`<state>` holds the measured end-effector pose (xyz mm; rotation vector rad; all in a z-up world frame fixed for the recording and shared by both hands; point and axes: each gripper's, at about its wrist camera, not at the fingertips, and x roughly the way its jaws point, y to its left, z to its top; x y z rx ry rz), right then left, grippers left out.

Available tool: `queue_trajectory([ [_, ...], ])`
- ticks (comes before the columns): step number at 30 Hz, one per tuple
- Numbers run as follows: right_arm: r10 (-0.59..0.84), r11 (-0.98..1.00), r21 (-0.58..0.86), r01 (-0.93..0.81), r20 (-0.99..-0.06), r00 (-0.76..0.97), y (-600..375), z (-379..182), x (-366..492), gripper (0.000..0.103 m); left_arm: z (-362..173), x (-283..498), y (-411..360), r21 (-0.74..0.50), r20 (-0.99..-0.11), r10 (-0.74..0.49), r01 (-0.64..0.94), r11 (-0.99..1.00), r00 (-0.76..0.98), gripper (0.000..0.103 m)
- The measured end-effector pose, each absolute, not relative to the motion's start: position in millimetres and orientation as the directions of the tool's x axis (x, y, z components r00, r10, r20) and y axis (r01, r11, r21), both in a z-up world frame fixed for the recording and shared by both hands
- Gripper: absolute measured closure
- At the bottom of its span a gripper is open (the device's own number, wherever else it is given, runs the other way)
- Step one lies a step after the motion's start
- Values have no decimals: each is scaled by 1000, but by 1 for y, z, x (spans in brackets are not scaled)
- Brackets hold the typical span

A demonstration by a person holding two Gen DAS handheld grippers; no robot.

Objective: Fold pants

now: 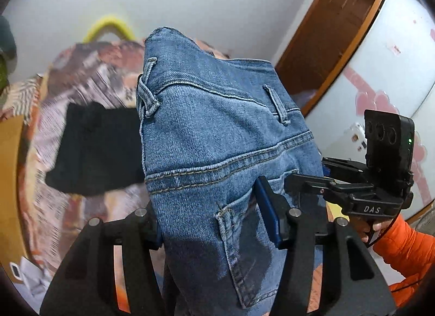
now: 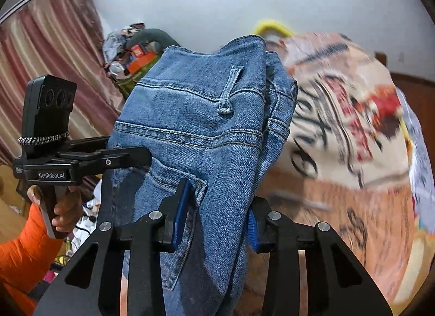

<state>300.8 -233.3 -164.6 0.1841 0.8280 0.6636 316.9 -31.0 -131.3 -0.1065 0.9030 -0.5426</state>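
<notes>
Denim jeans [image 1: 206,136] hang in the air above the bed [image 1: 89,77], waistband end pinched by both claws: left gripper [image 1: 214,223] and right gripper [image 2: 214,221] each clenched on the cloth. Step looks like lift-and-spread; next, likely lay them flat, legs aligned.

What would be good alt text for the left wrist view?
The left hand-held gripper is shut on blue jeans, held near the waistband. Behind lies a patterned bed cover with a black cloth.
</notes>
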Motion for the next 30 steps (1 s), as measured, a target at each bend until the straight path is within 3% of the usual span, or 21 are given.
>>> queue_trajectory([
  [12,627,763,367,-533,-622,470,-152,-166,392,72,-139,387,42,-286,-694,-410,296,911,591,47],
  [23,581,783,331,-526,-691,430,-98,-208,474,72,-206,482,92,-319,-715,-369,192,928,595,47],
  [30,541,814,341,-471,-740,400,-75,-252,531,72,-259,534,95,-268,-772,-257,68,961,581,47],
])
